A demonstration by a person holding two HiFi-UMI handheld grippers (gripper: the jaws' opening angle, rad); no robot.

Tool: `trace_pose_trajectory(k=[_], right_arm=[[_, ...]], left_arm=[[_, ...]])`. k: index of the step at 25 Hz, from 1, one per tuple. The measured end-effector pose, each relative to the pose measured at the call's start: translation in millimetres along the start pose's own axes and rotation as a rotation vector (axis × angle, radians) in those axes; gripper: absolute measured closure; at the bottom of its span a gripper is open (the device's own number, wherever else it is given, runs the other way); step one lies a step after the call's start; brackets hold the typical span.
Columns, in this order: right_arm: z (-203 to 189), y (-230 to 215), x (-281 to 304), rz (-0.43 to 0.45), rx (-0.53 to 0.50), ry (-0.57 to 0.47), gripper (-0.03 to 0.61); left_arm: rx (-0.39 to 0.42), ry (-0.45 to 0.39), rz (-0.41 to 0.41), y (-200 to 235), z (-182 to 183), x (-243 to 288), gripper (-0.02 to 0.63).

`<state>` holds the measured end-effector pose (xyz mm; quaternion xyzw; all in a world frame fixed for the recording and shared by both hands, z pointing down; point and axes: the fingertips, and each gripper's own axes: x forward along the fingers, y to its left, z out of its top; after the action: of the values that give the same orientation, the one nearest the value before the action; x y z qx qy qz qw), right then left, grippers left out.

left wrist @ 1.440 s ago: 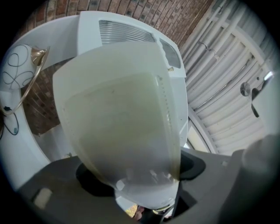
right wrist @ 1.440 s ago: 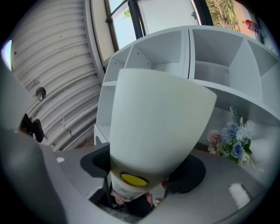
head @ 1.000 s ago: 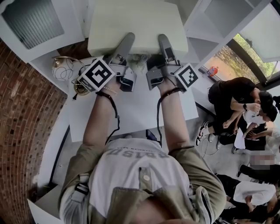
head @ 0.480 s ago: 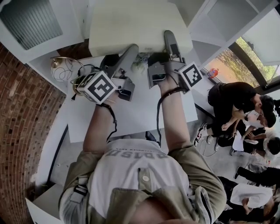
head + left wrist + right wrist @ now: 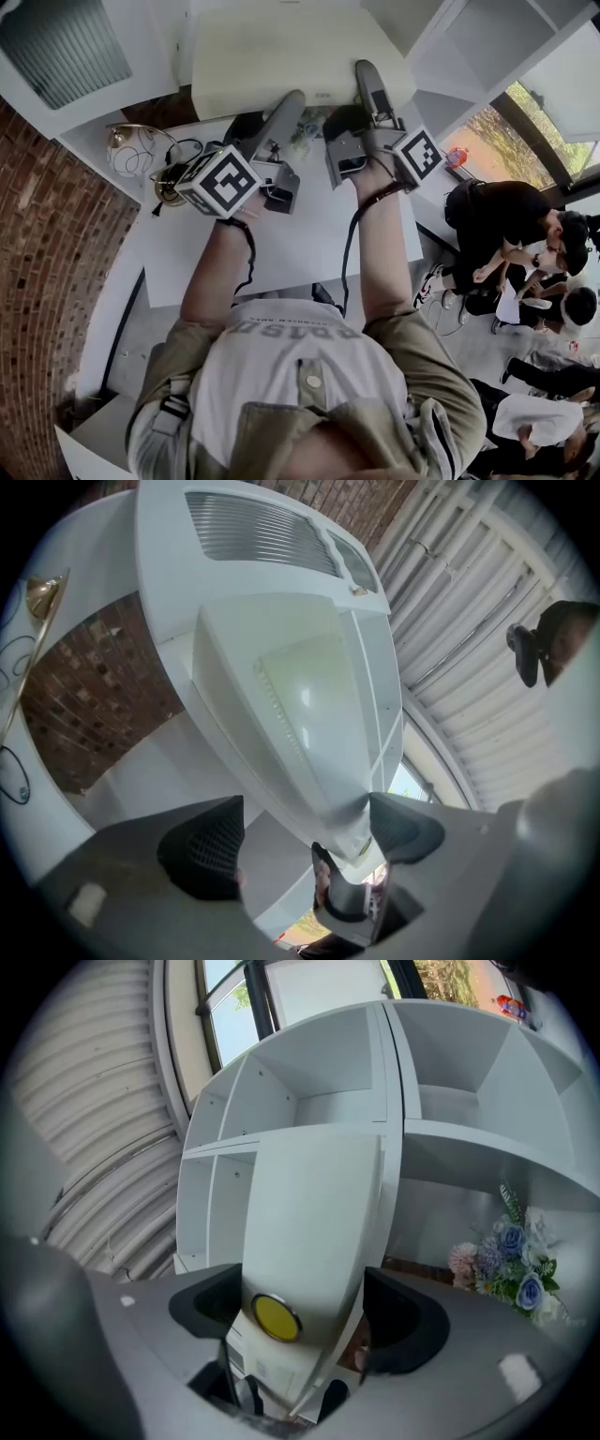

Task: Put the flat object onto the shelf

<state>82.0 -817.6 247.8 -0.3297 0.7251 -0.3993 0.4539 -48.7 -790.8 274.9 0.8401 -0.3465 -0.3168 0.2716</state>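
Note:
The flat object (image 5: 291,52) is a cream-white slab raised in front of the white shelf unit (image 5: 487,37). My left gripper (image 5: 292,105) reaches its near edge from the left. In the left gripper view the slab's corner (image 5: 342,808) rests against one jaw, the other jaw stands clear of it, and the gripper (image 5: 300,832) is open. My right gripper (image 5: 367,75) lies over the right part of the near edge. In the right gripper view the slab (image 5: 309,1222), with a yellow round sticker (image 5: 275,1316), fills the gap of the gripper (image 5: 305,1312). Its jaws have just been opening a little, and both pads still touch the slab.
Open shelf compartments (image 5: 450,1063) stand straight ahead, with a bunch of artificial flowers (image 5: 511,1260) lower right. A white table (image 5: 281,244) is below my arms, with a gold wire ornament (image 5: 131,150) at its left. A brick wall (image 5: 47,281) is on the left. People sit on the floor (image 5: 506,225) at right.
The right gripper has crept forward and to the right along the slab's edge. The left gripper has shifted slightly right and rolled a little. The slab has hardly moved.

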Motion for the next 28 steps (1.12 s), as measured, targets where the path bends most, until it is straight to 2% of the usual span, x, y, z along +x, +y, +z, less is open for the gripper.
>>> trace_pose_trajectory(k=[9, 15, 21, 28], right_arm=[[-14, 7, -30, 0.039, -0.066, 0.056, 0.198], [-19, -5, -28, 0.012, -0.075, 0.076, 0.386], [-18, -11, -15, 0.012, -0.074, 0.080, 0.396], [-18, -19, 1, -0.007, -0.051, 0.072, 0.402]], left_arm=[[-0.004, -0.013, 0.022, 7, 6, 5, 0.181], [0.001, -0.021, 0.041, 12, 12, 12, 0.181], [-0.031, -0.025, 0.067, 23, 17, 20, 0.181], [-0.113, -0.029, 0.086, 35, 20, 28, 0.181]])
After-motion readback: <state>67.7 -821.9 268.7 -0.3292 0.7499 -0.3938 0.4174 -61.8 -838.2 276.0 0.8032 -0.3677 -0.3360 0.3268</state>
